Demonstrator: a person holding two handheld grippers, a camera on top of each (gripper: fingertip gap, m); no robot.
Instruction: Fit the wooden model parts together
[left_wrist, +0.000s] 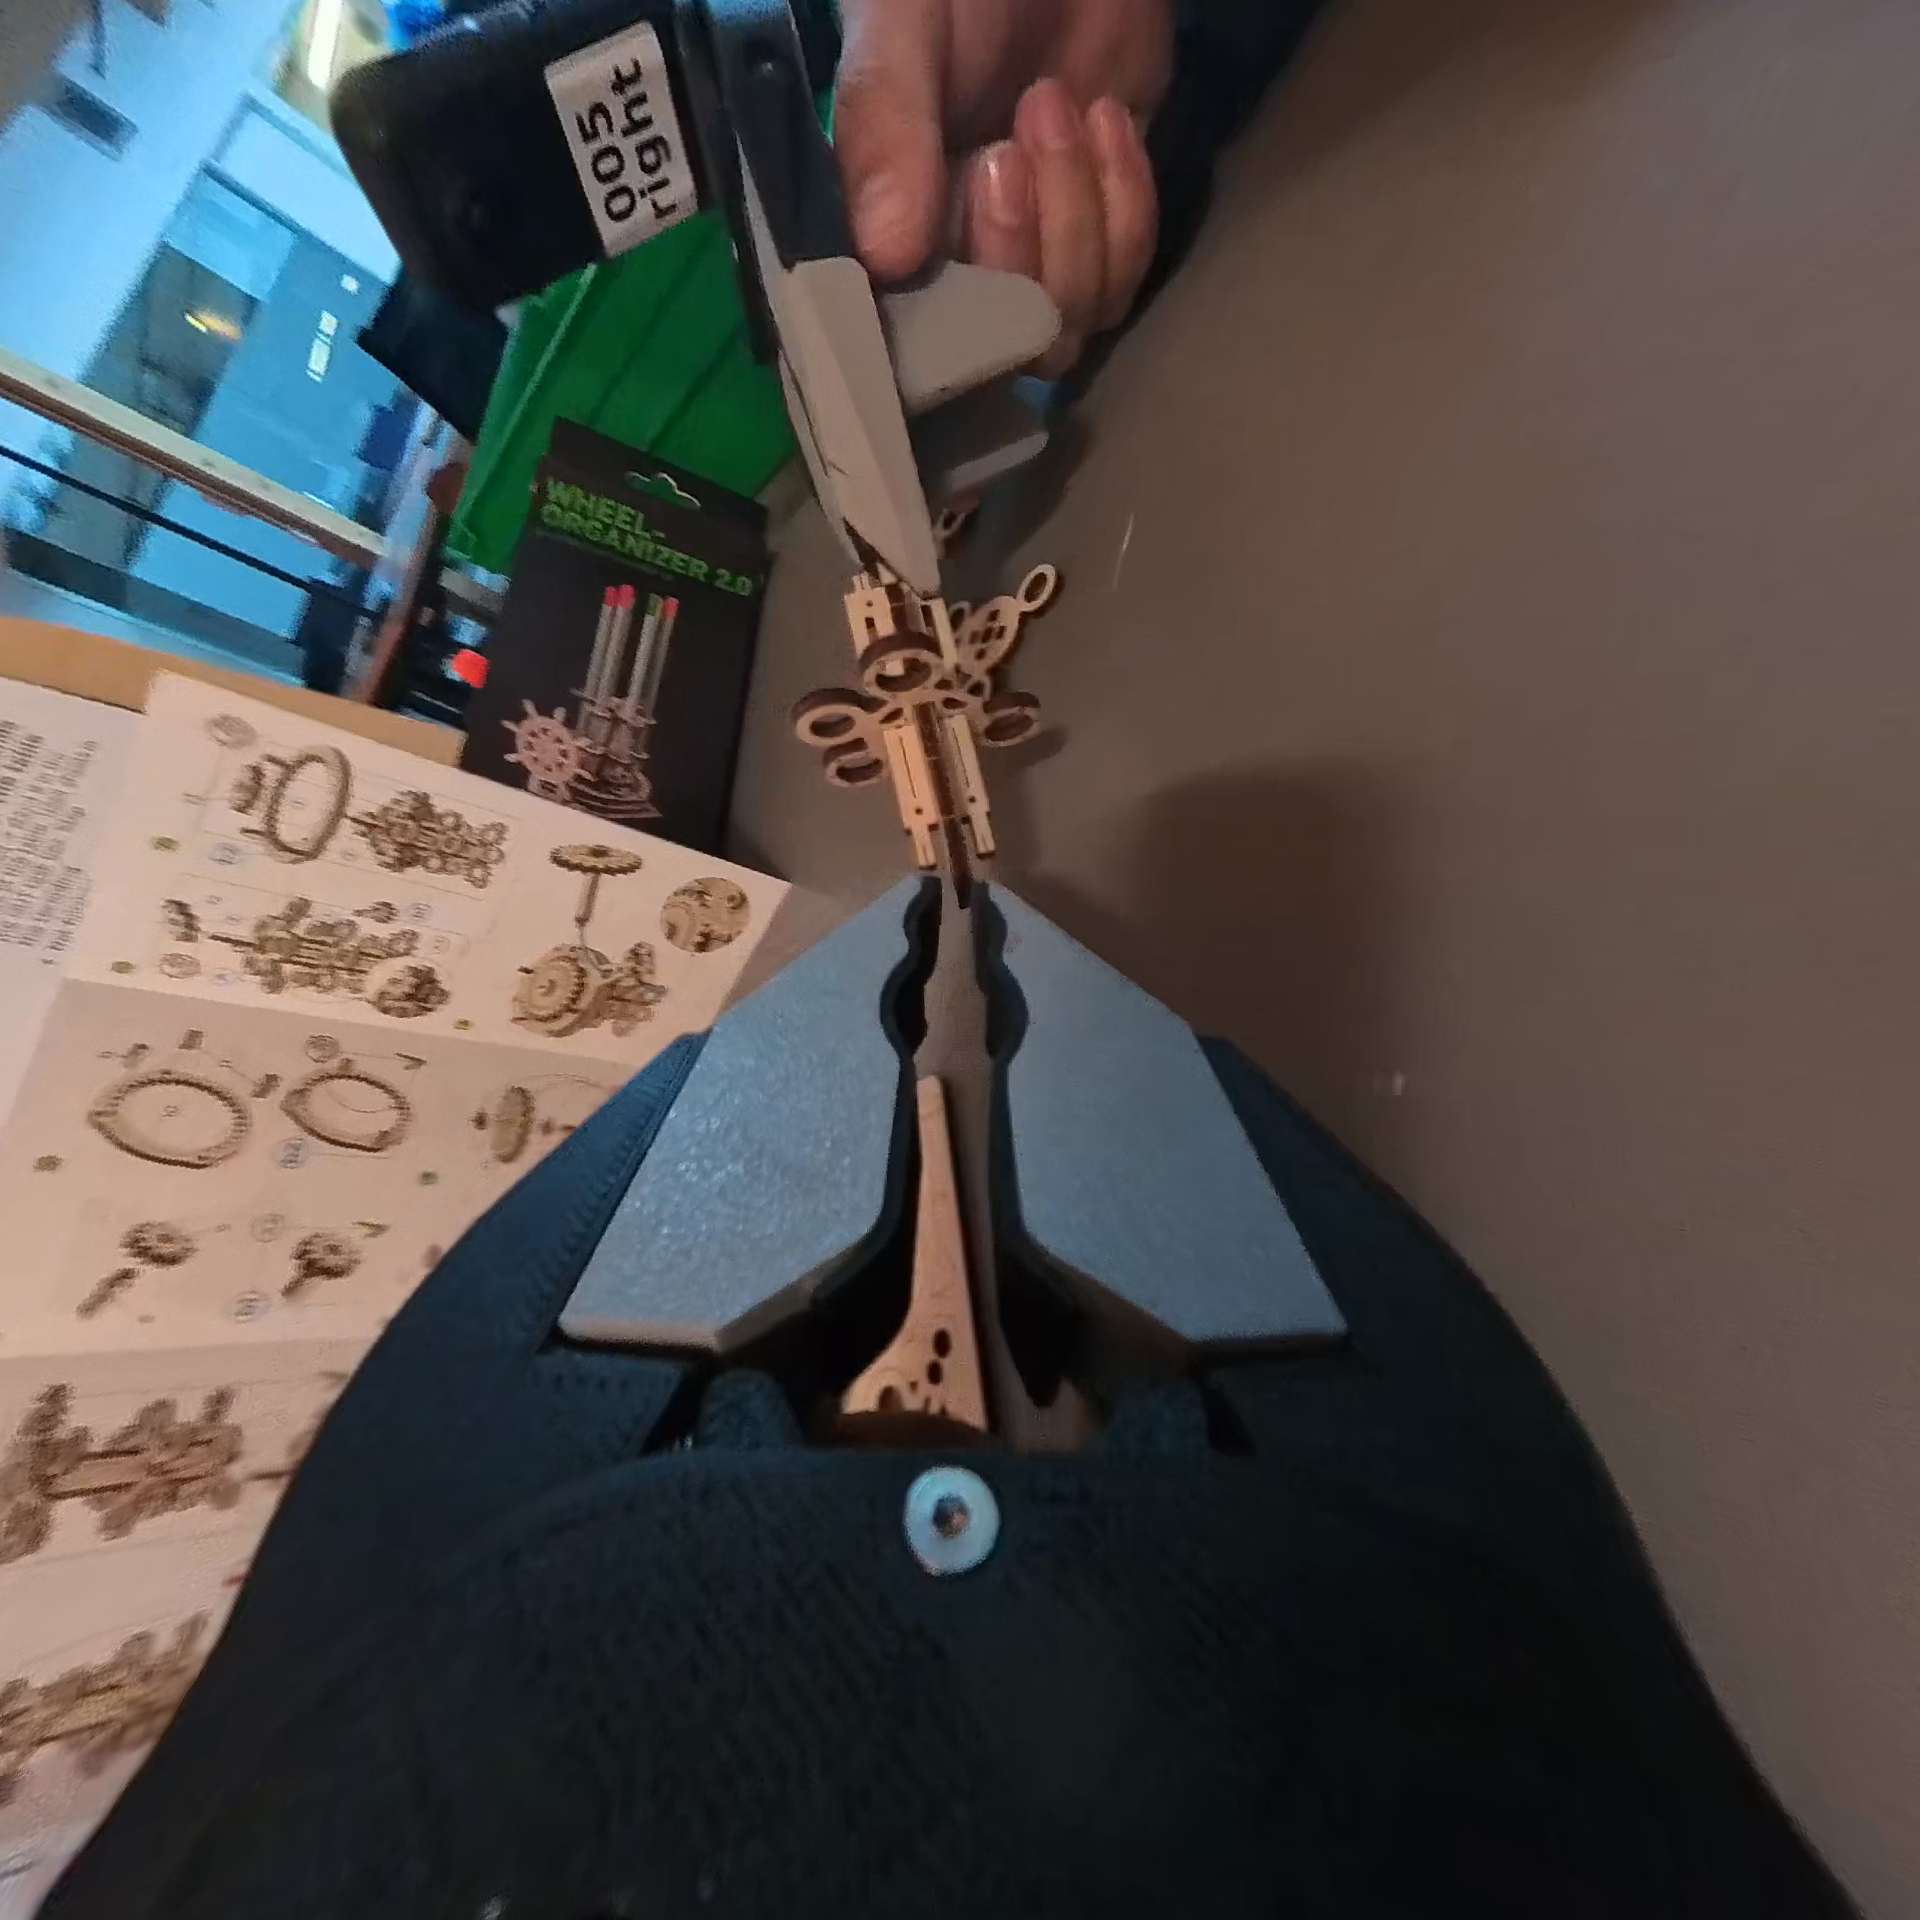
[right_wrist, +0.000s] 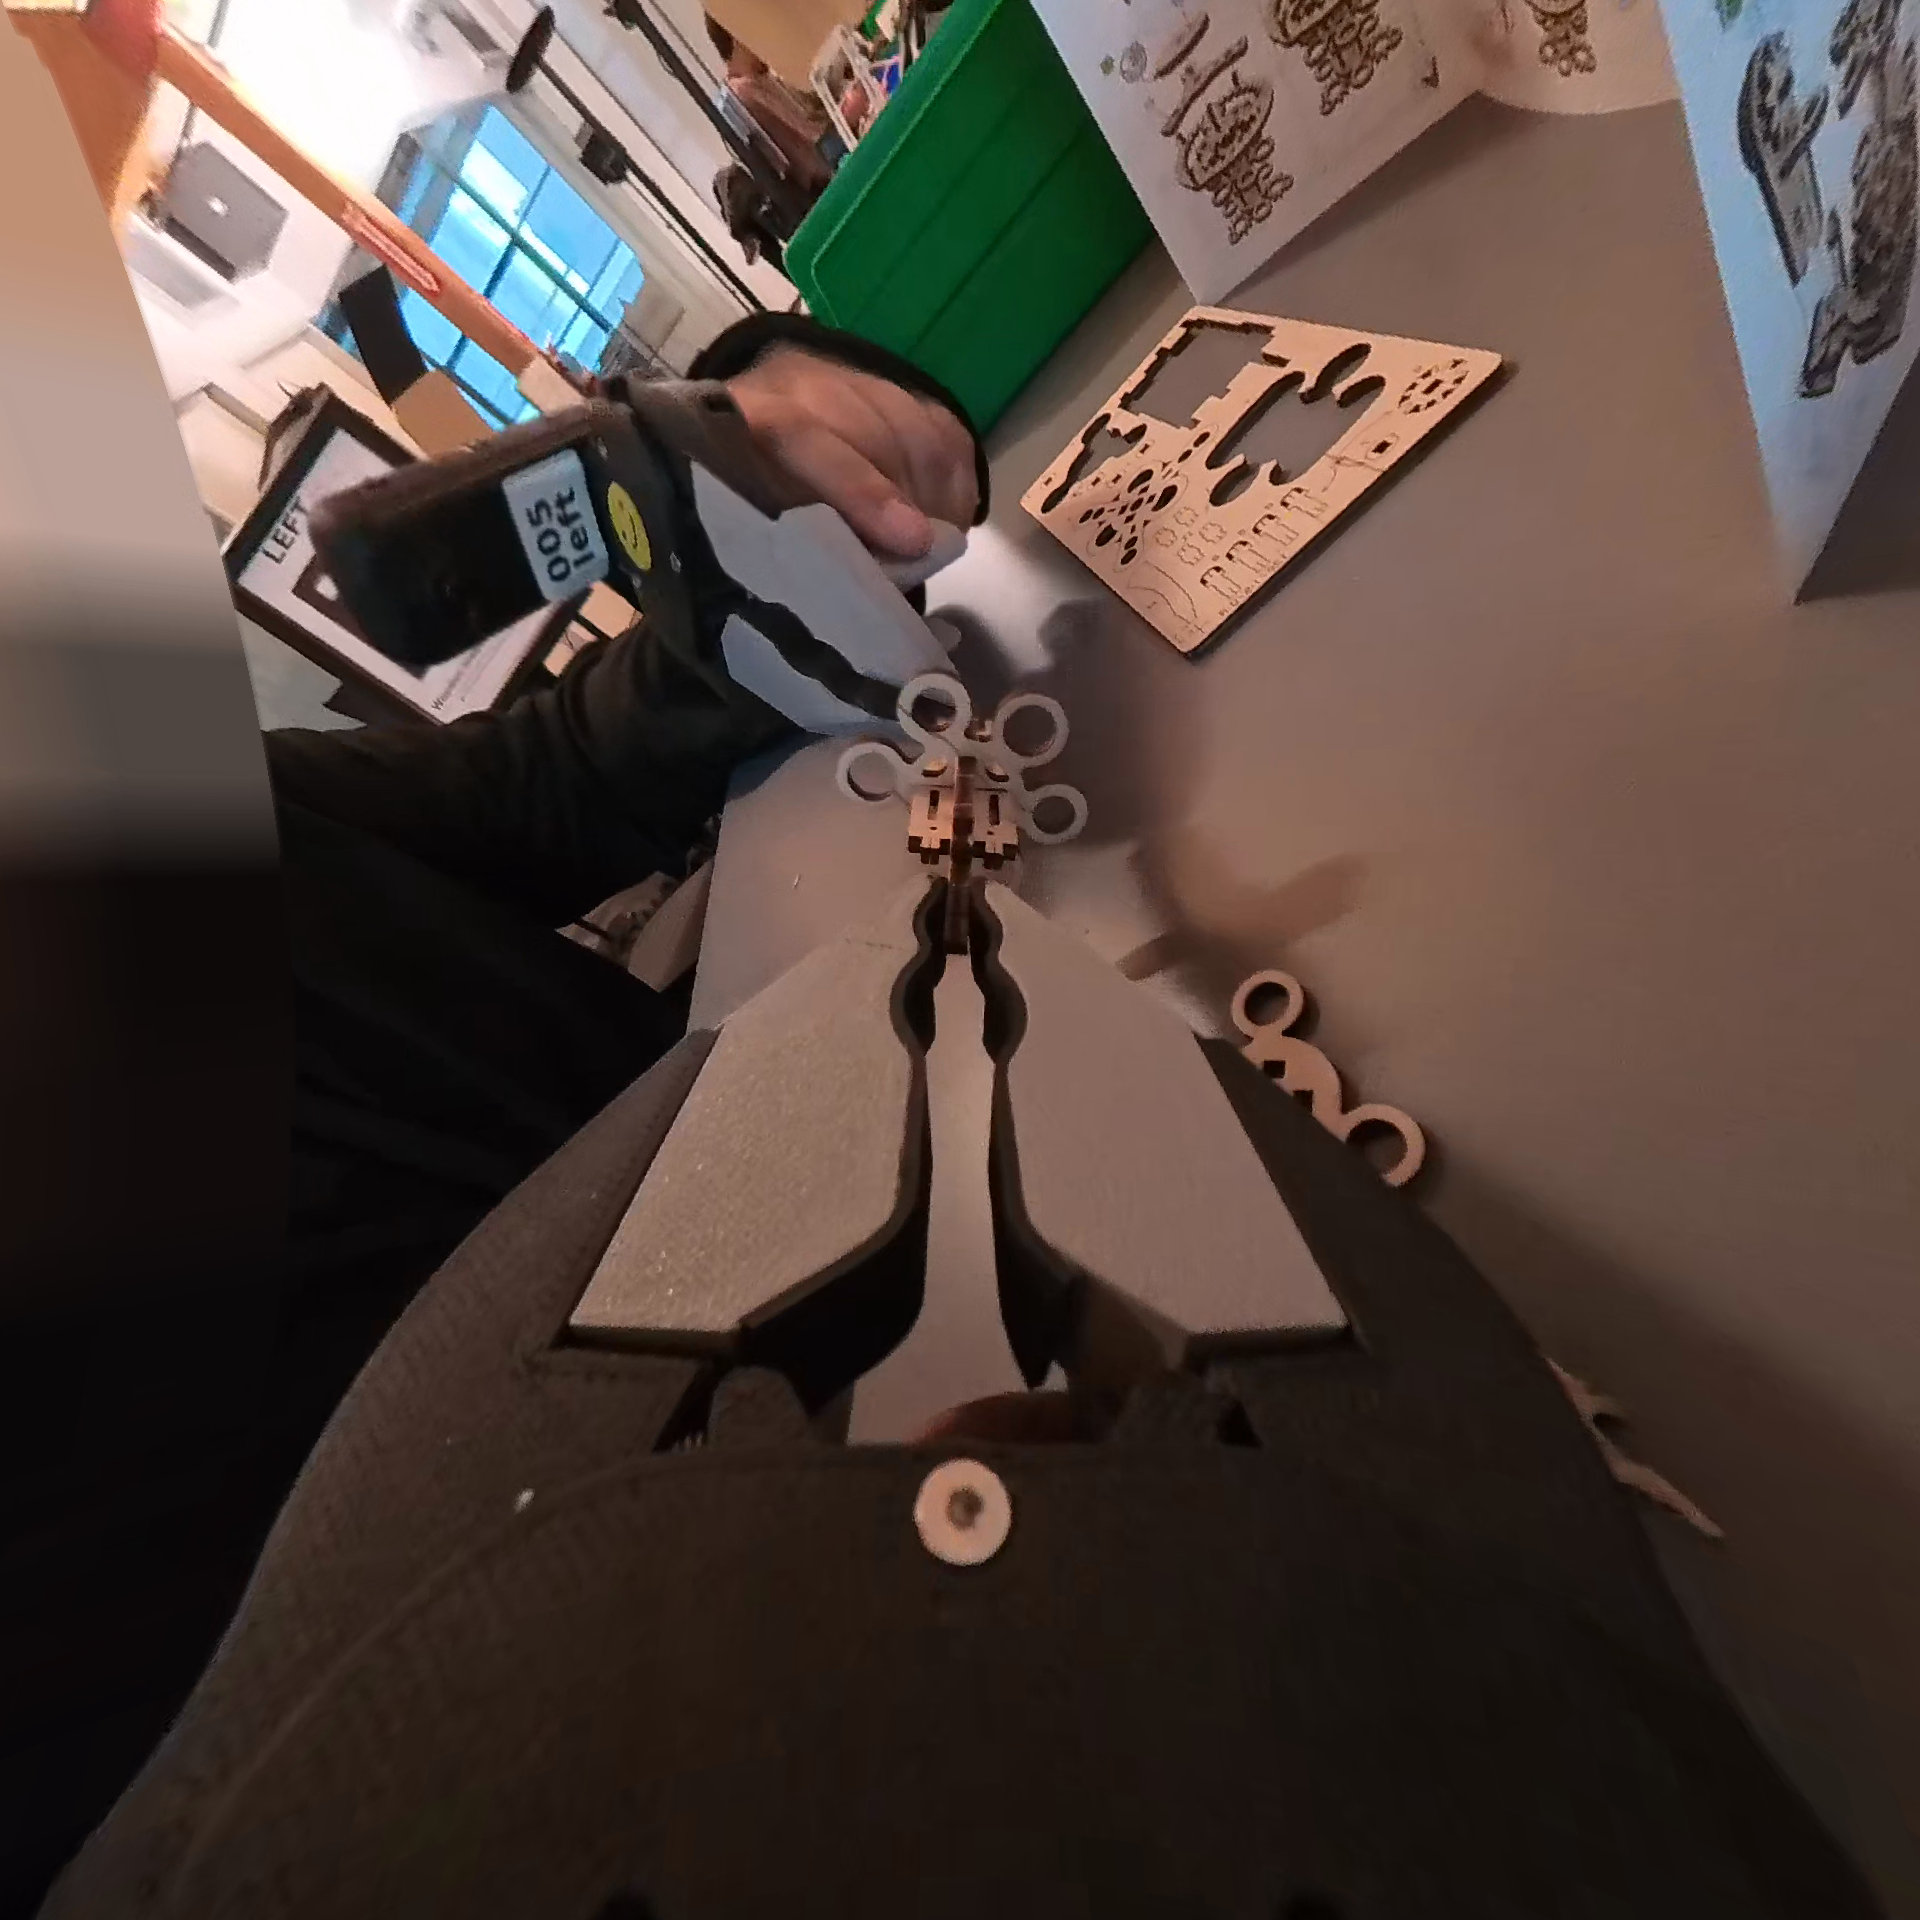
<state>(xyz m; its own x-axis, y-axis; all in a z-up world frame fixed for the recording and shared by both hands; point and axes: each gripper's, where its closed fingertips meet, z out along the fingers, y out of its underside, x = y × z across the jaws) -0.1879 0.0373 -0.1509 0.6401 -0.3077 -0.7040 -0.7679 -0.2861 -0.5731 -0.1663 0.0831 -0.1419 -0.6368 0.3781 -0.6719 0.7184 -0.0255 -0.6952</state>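
Two grippers (left_wrist: 954, 894) (left_wrist: 914, 582) pinching one small wooden model (left_wrist: 920, 717) mid-frame, paper instructions (left_wrist: 312, 987) lower left, dark box (left_wrist: 623, 623) behind.

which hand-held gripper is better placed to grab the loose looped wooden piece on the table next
Likely right: the looped piece lies beside the right hand-held gripper, while the left hand-held gripper sits beyond the wooden assembly both grip.

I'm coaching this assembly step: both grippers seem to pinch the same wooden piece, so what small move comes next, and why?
Probably press the two ends gently together: the left gripper and right gripper each clamp one end of the wooden assembly, held above the table.
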